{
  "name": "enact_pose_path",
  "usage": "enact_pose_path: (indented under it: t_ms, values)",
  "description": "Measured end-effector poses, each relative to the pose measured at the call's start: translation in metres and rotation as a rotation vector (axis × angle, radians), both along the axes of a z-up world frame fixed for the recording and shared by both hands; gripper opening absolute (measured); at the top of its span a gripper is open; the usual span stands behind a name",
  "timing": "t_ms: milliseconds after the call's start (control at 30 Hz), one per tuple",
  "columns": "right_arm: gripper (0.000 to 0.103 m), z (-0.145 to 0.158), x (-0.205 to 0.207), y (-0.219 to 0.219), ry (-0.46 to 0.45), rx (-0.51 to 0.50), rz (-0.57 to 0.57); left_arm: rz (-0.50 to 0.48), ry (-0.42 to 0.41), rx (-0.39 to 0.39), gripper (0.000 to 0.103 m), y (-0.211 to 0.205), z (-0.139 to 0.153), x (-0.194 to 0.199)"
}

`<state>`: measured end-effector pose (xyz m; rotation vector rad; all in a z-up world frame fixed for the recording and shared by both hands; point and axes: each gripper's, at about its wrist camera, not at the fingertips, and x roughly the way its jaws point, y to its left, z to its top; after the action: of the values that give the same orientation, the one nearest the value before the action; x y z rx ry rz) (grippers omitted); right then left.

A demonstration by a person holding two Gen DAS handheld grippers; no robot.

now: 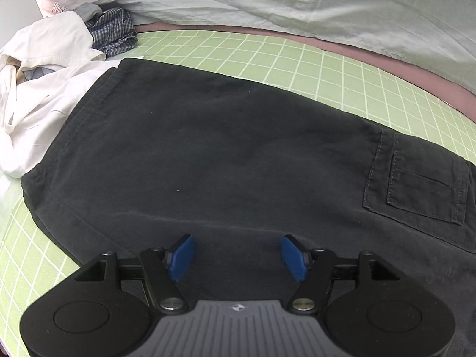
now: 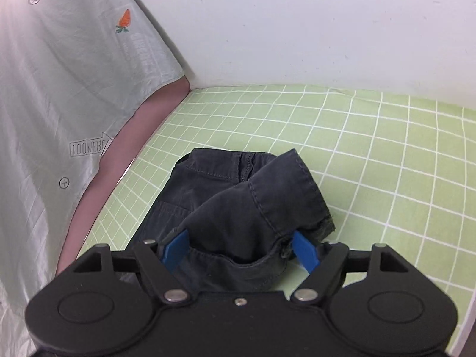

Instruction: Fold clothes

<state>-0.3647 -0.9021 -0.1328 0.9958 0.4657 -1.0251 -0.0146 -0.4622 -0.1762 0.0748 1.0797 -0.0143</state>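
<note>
- Right wrist view: the right gripper [image 2: 238, 253] stands spread with a bunched hem of the dark trousers [image 2: 253, 208] between its pads; whether it bites, I cannot tell. The rest runs straight ahead on the green sheet [image 2: 372, 148].
- Left gripper [image 1: 238, 257] is spread, empty, over the trousers [image 1: 208, 148], whose long axis runs left to right.
- Farther left lies a white garment [image 1: 44, 89].
</note>
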Motion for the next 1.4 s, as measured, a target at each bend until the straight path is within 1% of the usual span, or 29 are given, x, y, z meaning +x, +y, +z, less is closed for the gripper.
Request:
enact_pose_path:
  t_ms: [67,167,233,300,333,400,467,533,633,700,733,767,800,867,900,967,1067,1267,1400]
  values:
    - [0.079,-0.008,0.004,-0.014,-0.009,0.049,-0.044,0.0,0.001,0.01,0.07,-0.004,-0.002,0.003]
    - [0.079,-0.012,0.003,-0.028,-0.045,0.14,-0.111,-0.018,0.006,0.034,0.075,-0.008,-0.008,0.004]
    - [0.08,-0.009,0.002,-0.031,-0.085,0.152,-0.141,-0.019,0.012,0.052,0.077,-0.008,-0.013,0.004]
    - [0.084,-0.005,0.002,-0.033,-0.119,0.157,-0.159,-0.007,0.004,0.066,0.084,-0.008,-0.015,0.004]
    - [0.086,-0.005,0.005,-0.036,-0.12,0.162,-0.158,-0.005,-0.001,0.076,0.085,-0.009,-0.015,0.003]
    - [0.086,-0.009,0.012,-0.042,-0.073,0.173,-0.159,-0.004,-0.006,0.092,0.091,-0.009,-0.016,0.003]
    - [0.086,-0.017,0.021,-0.049,-0.014,0.203,-0.168,0.004,-0.002,0.091,0.094,-0.006,-0.017,0.004]
    - [0.086,-0.023,0.024,-0.051,0.011,0.227,-0.204,0.013,0.003,0.083,0.096,-0.003,-0.017,0.005]
    - [0.085,-0.031,0.026,-0.052,0.032,0.244,-0.227,0.023,0.002,0.072,0.099,0.001,-0.018,0.004]
    - [0.075,-0.034,0.026,-0.051,0.043,0.252,-0.234,0.029,0.001,0.07,0.101,0.002,-0.019,0.004]
    - [0.072,-0.035,0.024,-0.05,0.026,0.256,-0.232,0.032,0.0,0.069,0.102,0.003,-0.02,0.004]
    - [0.063,-0.035,0.022,-0.049,0.009,0.259,-0.229,0.036,0.001,0.064,0.103,0.003,-0.02,0.004]
    - [0.047,-0.035,0.02,-0.047,-0.009,0.263,-0.227,0.041,0.004,0.055,0.103,0.005,-0.02,0.004]
    - [0.036,-0.031,0.016,-0.045,-0.061,0.257,-0.22,0.052,0.013,0.03,0.103,0.009,-0.021,0.005]
    - [0.019,-0.029,0.014,-0.043,-0.088,0.253,-0.217,0.053,0.016,0.019,0.103,0.011,-0.021,0.005]
    - [0.008,-0.018,0.014,-0.04,-0.11,0.198,-0.193,0.048,0.02,0.008,0.103,0.014,-0.022,0.006]
    - [0.006,0.008,0.02,-0.038,-0.132,0.096,-0.161,0.039,0.025,0.003,0.103,0.015,-0.022,0.007]
    - [0.002,0.022,0.093,-0.072,-0.093,-0.046,0.009,0.039,0.025,-0.012,0.103,0.016,-0.022,0.007]
    - [0.001,0.031,0.142,-0.095,-0.066,-0.141,0.123,0.05,0.018,-0.016,0.103,0.016,-0.022,0.006]
